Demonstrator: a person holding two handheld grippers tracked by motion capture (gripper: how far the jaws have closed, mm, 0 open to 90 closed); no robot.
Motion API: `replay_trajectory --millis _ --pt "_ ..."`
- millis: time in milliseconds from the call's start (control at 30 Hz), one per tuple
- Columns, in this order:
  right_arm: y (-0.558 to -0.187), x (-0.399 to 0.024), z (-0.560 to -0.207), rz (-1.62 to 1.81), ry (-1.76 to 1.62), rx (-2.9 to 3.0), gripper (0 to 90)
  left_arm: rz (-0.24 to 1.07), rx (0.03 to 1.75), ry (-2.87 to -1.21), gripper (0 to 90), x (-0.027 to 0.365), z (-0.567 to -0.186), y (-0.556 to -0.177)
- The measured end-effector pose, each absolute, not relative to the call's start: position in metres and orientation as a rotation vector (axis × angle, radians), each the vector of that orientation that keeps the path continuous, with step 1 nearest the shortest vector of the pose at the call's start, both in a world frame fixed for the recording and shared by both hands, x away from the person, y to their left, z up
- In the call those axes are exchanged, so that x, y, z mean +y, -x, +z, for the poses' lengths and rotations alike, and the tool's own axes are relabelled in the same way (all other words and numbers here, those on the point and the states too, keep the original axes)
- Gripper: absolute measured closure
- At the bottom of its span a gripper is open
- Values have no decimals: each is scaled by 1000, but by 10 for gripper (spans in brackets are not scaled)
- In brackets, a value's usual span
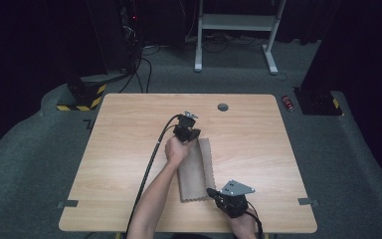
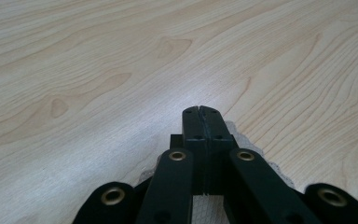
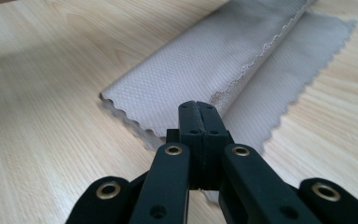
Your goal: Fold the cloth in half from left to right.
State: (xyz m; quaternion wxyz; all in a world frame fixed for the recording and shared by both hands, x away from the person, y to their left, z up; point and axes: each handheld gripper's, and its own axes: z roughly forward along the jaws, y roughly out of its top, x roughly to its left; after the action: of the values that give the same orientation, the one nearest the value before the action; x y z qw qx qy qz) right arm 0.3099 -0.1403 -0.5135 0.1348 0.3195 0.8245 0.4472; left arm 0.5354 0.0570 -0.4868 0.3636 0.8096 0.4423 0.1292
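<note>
Beige cloth [image 1: 195, 172] folded long on the wooden table [image 1: 129, 149], with a gripper at each end.
The left gripper [image 1: 188, 133] sits at the far end of the cloth, and the right gripper [image 1: 218, 195] sits at the near corner. In the left gripper view, most of the cloth hides under the black jaws, so whether they pinch it is hard to tell. Both pairs of jaws are pressed tight together. The right gripper's tips lie over the cloth's wavy edge [image 3: 242, 74].

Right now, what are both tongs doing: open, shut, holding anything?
Left tongs: shut, at the cloth's far edge; a grip cannot be told.
Right tongs: shut, over the cloth's near end; a grip cannot be told.
</note>
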Motion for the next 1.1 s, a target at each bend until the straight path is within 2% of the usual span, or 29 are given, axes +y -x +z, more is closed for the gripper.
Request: replay_trajectory --millis 800,833,900,967,1100 --pt "-302 -147 -517 1128 -946 2432 900 343 1073 -2192 892 22 -502 -536" --pt "-303 -147 -517 1106 -941 2445 895 347 1070 -2187 873 22 -501 -537" --pt "-302 -149 -516 1097 -931 2445 801 338 1089 -2144 725 25 -497 -537" --pt "-302 -154 -513 1121 -929 2423 748 363 1101 -2097 611 32 -490 -533" --pt "-309 -162 -502 1159 -926 2380 716 431 1121 -2068 516 50 -472 -519"
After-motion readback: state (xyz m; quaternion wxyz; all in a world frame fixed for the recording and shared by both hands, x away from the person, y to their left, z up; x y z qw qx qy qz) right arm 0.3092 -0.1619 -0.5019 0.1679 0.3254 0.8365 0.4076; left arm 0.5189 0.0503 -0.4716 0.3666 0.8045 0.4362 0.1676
